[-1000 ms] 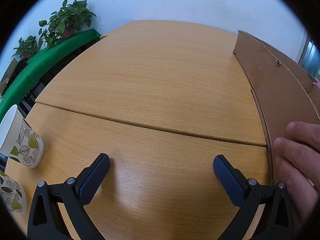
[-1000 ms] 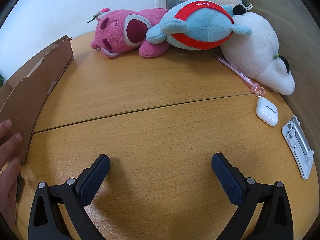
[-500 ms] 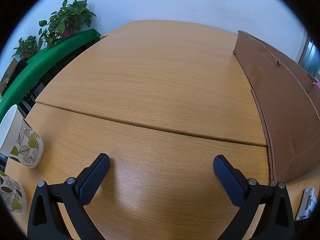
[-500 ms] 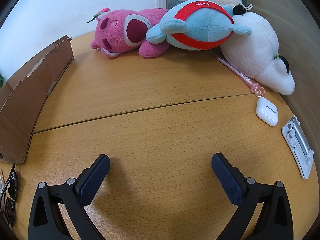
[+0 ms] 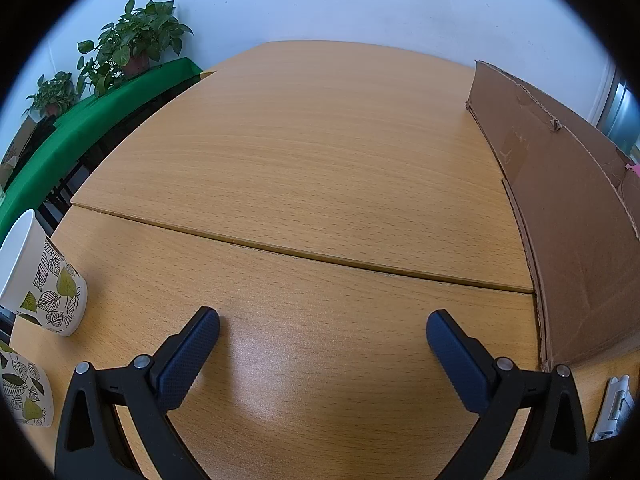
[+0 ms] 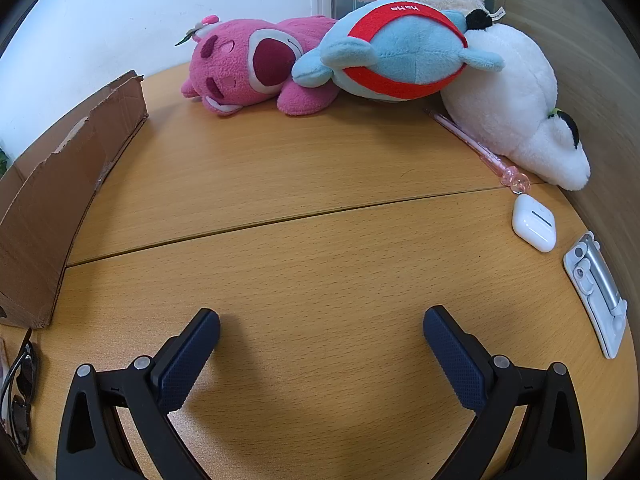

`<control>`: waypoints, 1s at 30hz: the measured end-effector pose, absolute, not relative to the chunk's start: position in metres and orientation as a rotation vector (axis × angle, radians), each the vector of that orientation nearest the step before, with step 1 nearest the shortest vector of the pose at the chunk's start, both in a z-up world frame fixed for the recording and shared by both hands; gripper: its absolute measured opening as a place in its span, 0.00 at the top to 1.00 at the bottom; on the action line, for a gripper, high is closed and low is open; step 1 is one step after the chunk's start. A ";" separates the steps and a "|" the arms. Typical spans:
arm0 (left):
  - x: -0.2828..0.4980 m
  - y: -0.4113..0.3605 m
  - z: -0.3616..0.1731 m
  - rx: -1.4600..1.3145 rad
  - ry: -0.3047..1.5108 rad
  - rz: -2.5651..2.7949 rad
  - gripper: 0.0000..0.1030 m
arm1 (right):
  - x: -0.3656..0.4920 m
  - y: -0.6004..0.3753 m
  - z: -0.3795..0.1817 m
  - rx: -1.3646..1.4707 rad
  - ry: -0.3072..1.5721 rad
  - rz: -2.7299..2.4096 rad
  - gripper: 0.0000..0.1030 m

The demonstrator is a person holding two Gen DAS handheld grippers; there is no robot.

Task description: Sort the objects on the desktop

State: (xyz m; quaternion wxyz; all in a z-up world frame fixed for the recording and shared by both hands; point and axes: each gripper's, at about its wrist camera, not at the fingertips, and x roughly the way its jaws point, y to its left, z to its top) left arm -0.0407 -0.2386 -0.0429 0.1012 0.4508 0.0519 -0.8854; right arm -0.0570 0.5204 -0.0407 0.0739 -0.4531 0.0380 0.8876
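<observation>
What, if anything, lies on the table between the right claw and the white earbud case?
Nothing visible. The right claw is open over bare table, and the white earbud case lies ahead to its right with only wood between. The pink pen lies beyond the case.

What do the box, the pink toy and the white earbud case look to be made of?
Box: brown corrugated cardboard, matte, with torn, ragged top edges. Pink toy: soft plush, fuzzy nap all over. Earbud case: probably smooth, slightly glossy white plastic, rounded with a lid seam.
</observation>
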 end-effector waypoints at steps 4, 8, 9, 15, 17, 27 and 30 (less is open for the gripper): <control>-0.042 -0.239 -0.043 1.332 0.153 -2.616 0.00 | -0.057 0.520 -0.041 -1.360 0.114 2.664 0.00; -0.042 -0.239 -0.044 1.332 0.153 -2.617 0.00 | -0.057 0.520 -0.041 -1.360 0.114 2.664 0.00; -0.043 -0.238 -0.044 1.332 0.154 -2.616 0.00 | -0.057 0.520 -0.041 -1.360 0.114 2.664 0.00; -0.038 -0.236 -0.044 1.346 0.140 -2.630 0.00 | -0.057 0.520 -0.041 -1.360 0.116 2.663 0.00; -0.029 -0.235 -0.038 1.336 0.147 -2.624 0.00 | -0.058 0.520 -0.040 -1.351 0.130 2.646 0.00; 0.064 -0.166 0.094 0.801 0.033 -2.974 0.00 | -0.063 0.521 -0.041 -1.397 0.169 2.581 0.00; 0.089 -0.132 0.121 0.693 -0.024 -3.064 0.00 | -0.052 0.513 -0.035 -1.393 0.152 2.549 0.00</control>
